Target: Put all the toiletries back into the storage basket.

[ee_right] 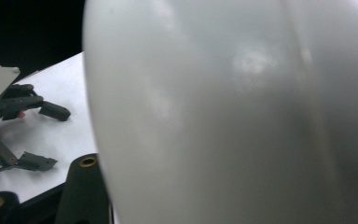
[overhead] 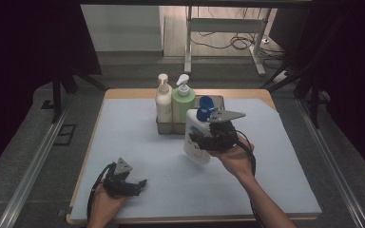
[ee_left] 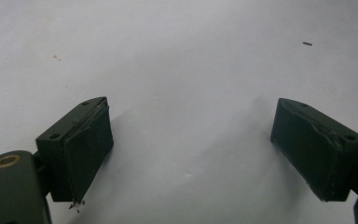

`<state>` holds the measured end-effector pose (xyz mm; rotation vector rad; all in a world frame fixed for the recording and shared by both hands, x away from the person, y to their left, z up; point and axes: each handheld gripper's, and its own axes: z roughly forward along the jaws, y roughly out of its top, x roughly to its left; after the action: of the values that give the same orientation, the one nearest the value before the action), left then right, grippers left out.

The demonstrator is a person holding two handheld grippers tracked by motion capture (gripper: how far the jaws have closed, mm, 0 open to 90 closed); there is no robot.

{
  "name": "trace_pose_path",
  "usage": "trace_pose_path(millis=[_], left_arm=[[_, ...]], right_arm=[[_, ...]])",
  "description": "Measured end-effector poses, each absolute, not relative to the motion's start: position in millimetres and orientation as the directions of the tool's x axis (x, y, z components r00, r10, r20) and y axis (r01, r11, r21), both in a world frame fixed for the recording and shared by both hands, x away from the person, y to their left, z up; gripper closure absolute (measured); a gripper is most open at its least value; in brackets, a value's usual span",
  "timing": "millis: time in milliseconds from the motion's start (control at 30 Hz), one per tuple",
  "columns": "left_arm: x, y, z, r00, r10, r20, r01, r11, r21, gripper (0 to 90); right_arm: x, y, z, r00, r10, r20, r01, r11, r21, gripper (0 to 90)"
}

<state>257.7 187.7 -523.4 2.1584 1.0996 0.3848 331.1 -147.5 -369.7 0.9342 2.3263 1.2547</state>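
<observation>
The right tool (overhead: 208,138) was clamped on the white bottle (overhead: 197,137), holding it off the counter (overhead: 138,156) with its long axis near upright and the blue cap (overhead: 205,108) topmost. The rack (overhead: 217,100) lay just behind the bottle, farther from the person, with two pump bottles in its left part (its right part looked free). The likely next move was therefore away from the person, then down. The left tool (overhead: 132,183) rested well apart at the near-left, its jaws spread on nothing
</observation>
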Motion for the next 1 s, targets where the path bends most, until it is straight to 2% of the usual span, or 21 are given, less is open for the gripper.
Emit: trace_pose_path(millis=[567, 1000], left_arm=[[257.6, 187.4, -523.5, 0.600, 0.799, -0.039, 0.599, -0.416, 0.684, 12.4], [257.6, 187.5, -523.5, 0.600, 0.799, -0.039, 0.599, -0.417, 0.684, 12.4]], right_arm=[[344.7, -186.5, -342.3, -0.654, 0.757, 0.012, 0.414, 0.345, 0.843, 40.5], [363.0, -195.8, -326.9, -0.598, 0.801, -0.004, 0.421, 0.318, 0.850, 40.6]])
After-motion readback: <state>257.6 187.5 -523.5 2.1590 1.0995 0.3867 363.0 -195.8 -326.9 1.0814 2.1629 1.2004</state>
